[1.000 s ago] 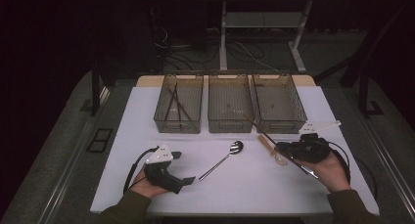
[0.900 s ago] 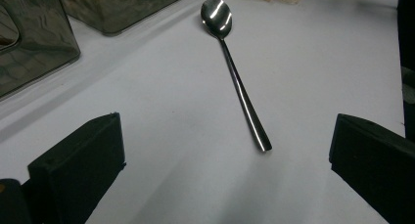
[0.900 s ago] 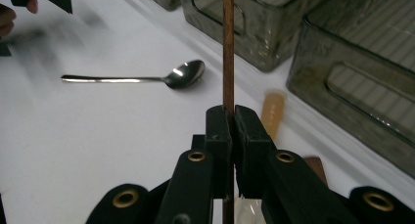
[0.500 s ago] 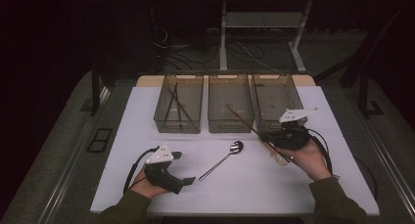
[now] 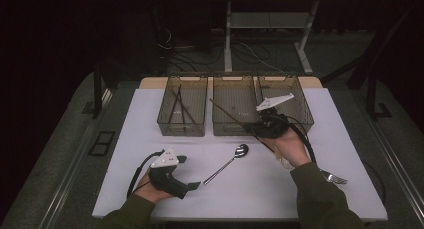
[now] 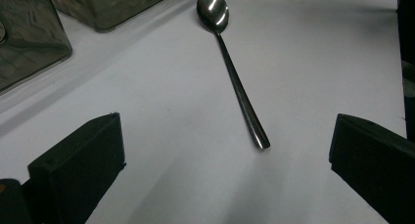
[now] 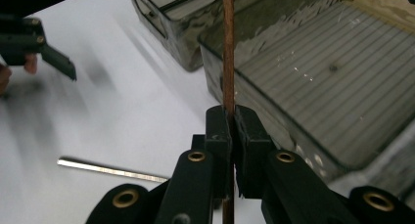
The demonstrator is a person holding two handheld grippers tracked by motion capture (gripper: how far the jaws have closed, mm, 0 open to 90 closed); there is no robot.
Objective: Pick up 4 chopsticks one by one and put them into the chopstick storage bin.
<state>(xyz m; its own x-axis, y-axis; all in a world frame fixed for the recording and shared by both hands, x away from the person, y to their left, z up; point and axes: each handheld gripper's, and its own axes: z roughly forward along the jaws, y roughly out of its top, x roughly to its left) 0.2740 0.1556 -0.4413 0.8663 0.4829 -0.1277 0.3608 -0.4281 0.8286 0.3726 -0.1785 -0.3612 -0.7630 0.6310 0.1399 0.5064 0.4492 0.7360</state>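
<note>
while the right gripper (image 5: 262,124) hangs above the near edge of the middle bin (image 5: 235,106), its jaws are clamped on a thin brown chopstick (image 5: 227,114); in the right gripper view the pads (image 7: 218,131) press on the stick (image 7: 228,48) from both sides. in the high view the chopstick slants up and to the left from the gripper, its far end over the middle bin, clear of the table (image 5: 130,139). the hand (image 5: 289,148) behind the gripper sits just in front of the gap between the middle bin and the right bin (image 5: 286,100).

the left gripper (image 5: 192,185) rests low at the near left of the table, jaws spread wide with nothing between them. in the left gripper view the two black pads (image 6: 78,160) stand well apart and a steel spoon (image 6: 235,72) lies on the table ahead of them, handle end nearest, bowl pointing away toward the bins. in the high view the spoon (image 5: 227,163) lies between the two grippers, touching neither.

the left bin (image 5: 167,120) holds several dark sticks (image 5: 179,106). the middle and right bins show bare ribbed floors. a fork (image 5: 334,177) lies on the table just beside the right sleeve (image 5: 320,199), partly covered by it. three bins stand side by side along the far edge of the table
</note>
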